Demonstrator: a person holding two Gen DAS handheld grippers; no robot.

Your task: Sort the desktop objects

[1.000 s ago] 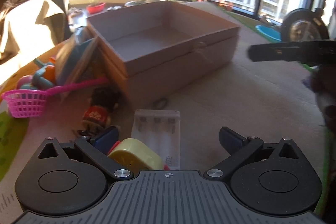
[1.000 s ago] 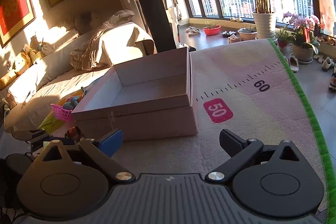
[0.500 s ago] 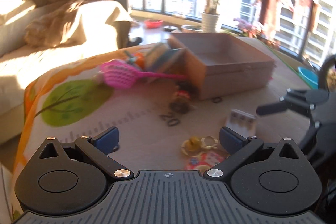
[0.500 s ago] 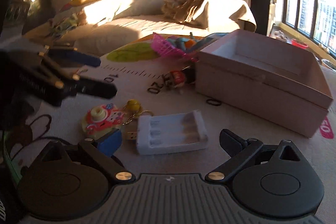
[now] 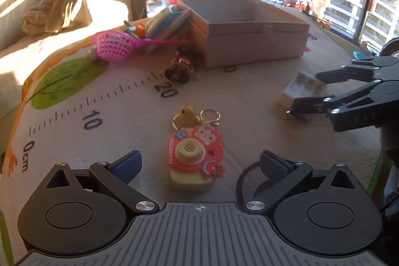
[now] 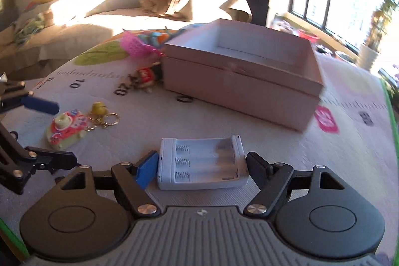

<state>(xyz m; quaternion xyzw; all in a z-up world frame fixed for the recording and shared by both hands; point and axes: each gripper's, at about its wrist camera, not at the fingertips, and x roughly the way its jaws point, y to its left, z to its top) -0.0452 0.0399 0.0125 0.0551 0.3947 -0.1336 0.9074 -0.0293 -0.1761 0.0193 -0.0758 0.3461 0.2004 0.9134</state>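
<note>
The battery holder (image 6: 203,163) lies crosswise between the open, empty right tongs (image 6: 202,165), while the toy camera (image 5: 195,157) lies just ahead of the wide-open, empty left tongs (image 5: 200,162).

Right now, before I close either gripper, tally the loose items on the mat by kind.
Toy camera keychain: 1
Battery holder: 1
Doll figure: 1
Pink net scoop: 1
Black ring: 1
Open box: 1
Total: 6
</note>
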